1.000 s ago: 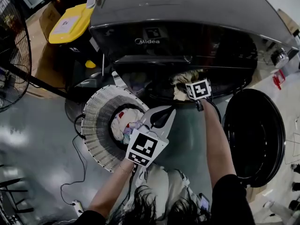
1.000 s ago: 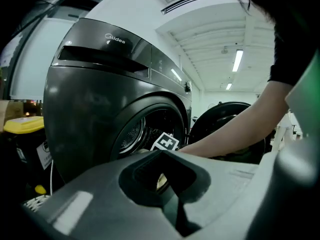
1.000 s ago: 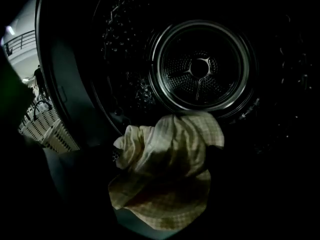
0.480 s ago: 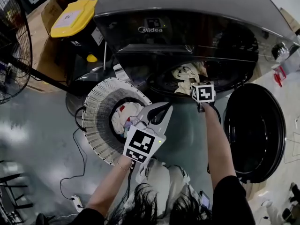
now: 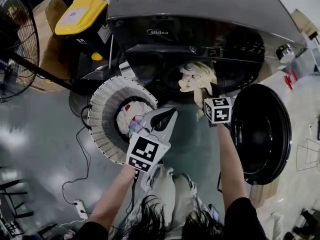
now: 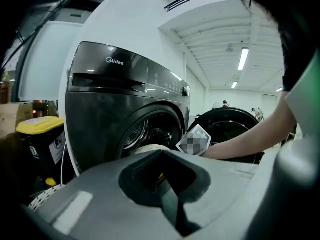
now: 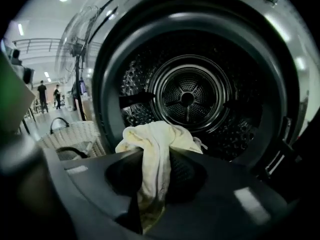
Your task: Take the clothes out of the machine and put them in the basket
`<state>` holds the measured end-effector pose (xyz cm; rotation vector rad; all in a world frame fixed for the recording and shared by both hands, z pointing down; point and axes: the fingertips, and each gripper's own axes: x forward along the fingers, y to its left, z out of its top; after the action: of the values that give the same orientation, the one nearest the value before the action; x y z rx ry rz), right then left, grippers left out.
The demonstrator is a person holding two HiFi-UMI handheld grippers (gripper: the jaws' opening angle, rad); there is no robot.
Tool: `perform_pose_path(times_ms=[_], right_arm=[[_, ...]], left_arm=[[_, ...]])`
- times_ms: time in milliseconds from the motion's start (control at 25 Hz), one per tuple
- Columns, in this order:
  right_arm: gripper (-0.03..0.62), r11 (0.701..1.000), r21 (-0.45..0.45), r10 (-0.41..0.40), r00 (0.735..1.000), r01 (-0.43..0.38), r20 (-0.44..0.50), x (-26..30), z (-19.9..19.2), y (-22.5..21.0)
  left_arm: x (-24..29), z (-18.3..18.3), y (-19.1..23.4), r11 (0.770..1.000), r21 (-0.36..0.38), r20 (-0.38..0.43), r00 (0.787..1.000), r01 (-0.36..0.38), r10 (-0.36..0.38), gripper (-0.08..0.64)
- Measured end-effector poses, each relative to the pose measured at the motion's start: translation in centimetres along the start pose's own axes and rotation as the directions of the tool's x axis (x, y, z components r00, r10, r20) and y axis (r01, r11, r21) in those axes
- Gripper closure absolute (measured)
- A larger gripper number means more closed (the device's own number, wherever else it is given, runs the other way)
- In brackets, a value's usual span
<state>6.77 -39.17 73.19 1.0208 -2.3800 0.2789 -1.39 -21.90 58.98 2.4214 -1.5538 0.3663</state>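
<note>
A dark front-loading washing machine (image 5: pixel 200 19) stands with its round door (image 5: pixel 260 134) swung open to the right. My right gripper (image 5: pixel 206 97) is shut on a cream cloth (image 5: pixel 196 78) and holds it just outside the drum mouth. Its jaws have just closed on it. In the right gripper view the cloth (image 7: pixel 157 136) drapes over the shut right gripper (image 7: pixel 155 160), with the empty-looking drum (image 7: pixel 187 96) behind. My left gripper (image 5: pixel 166 115) hangs shut and empty at the near edge of a white ribbed basket (image 5: pixel 102 129) that holds clothes (image 5: pixel 131 118).
A black bin with a yellow lid (image 5: pixel 80 16) stands left of the machine. A large fan (image 5: pixel 17 39) is at the far left. Cables (image 5: pixel 82 164) and a power strip (image 5: pixel 80 206) lie on the grey floor.
My right gripper has drawn back and up from the drum mouth with the cream cloth now caught in its jaws. My left gripper has shifted slightly beside the basket.
</note>
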Motion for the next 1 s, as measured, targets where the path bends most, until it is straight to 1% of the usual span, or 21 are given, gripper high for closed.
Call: perform_pose_path(times_ms=[80, 240, 440, 640, 760, 1000], right_arm=[[0.488, 1.0, 0.012, 0.022, 1.0, -0.022, 0.002, -1.2, 0.4, 0.7], [0.488, 0.999, 0.032, 0.042, 0.999, -0.042, 0.018, -4.0, 1.4, 2.0], [0.489, 0.996, 0.053, 0.068, 0.997, -0.069, 0.036, -8.6, 3.6, 3.6], [0.491, 0.991, 0.061, 0.114, 0.989, -0.12, 0.091, -13.3, 7.5, 5.8], [0.491, 0.988, 0.06, 0.138, 0.984, -0.145, 0.109, -16.3, 9.6, 7.0], [0.491, 0.978, 0.074, 0.181, 0.972, -0.194, 0.148, -22.7, 13.7, 9.8]], left_arm=[[-0.7, 0.5, -0.4, 1.0, -0.007, -0.006, 1.0, -0.007, 0.007, 0.558], [-2.3, 1.9, -1.2, 1.0, -0.024, -0.019, 1.0, -0.015, 0.015, 0.558], [-4.5, 4.6, -2.0, 0.998, -0.042, -0.03, 0.999, -0.038, 0.036, 0.558], [-6.7, 7.5, -1.9, 0.995, -0.069, -0.016, 0.997, -0.077, 0.076, 0.558], [-8.0, 9.1, -2.0, 0.99, -0.093, -0.007, 0.994, -0.108, 0.107, 0.558], [-11.5, 12.2, -2.7, 0.981, -0.128, -0.008, 0.989, -0.146, 0.146, 0.558]])
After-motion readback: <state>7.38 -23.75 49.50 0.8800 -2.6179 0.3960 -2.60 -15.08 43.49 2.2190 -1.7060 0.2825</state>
